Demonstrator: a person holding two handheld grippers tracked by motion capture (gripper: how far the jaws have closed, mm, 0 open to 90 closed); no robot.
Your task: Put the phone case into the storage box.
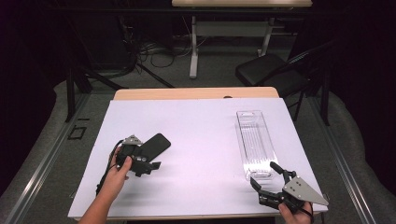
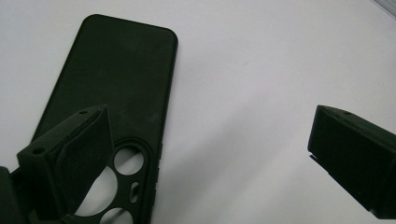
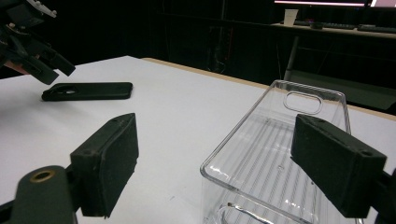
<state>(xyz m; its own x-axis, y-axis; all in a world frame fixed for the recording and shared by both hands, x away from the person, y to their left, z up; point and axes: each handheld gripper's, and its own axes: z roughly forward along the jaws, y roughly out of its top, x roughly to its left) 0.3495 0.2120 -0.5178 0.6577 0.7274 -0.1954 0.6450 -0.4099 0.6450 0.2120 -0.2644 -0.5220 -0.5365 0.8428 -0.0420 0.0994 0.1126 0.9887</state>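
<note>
A black phone case (image 1: 158, 143) lies flat on the white table top at the left, its camera cut-outs toward the hand. My left gripper (image 1: 148, 164) hovers over that end with its jaws wide apart. In the left gripper view one jaw hangs over the case (image 2: 116, 74) and the other over bare table, so the left gripper (image 2: 210, 123) holds nothing. A clear plastic tray (image 1: 240, 135) lies lengthwise at the right. My right gripper (image 1: 265, 174) stands open just short of its near end. In the right gripper view the tray's near corner (image 3: 219, 158) sits between the spread jaws, untouched.
The table's wooden far edge (image 1: 196, 93) shows beyond the white sheet. A dark folding chair (image 1: 273, 70) stands behind the table at the right. Cables (image 1: 154, 53) and a desk leg (image 1: 193, 46) are on the floor farther back.
</note>
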